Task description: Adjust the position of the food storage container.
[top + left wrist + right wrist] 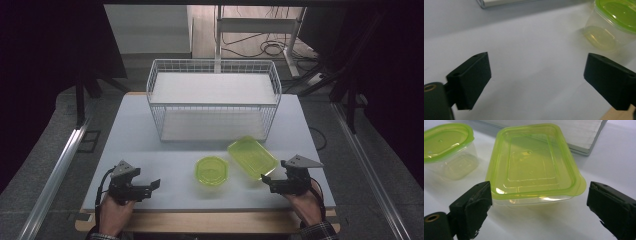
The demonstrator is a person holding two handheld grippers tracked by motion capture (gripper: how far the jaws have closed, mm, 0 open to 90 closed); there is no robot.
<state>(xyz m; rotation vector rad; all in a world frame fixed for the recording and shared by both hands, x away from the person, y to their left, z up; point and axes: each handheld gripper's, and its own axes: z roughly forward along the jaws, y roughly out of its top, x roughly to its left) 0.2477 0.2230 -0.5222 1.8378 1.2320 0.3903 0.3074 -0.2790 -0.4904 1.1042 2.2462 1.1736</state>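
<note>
Now | white table [150, 175] | wire basket [212, 100] at back | dark room, grey floor [45, 135]

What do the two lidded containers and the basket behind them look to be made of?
Rectangular container and small container: probably plastic, with clear glossy bodies and translucent green lids that catch highlights. Basket: thin white wire grid, likely coated metal, with an opaque white shelf inside.

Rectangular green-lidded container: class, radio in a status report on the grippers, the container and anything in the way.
Left gripper open, empty. Right gripper open, facing rectangular green-lidded container, not touching. Lid on. Small octagonal container beside it; wire basket behind. Path clear.
</note>
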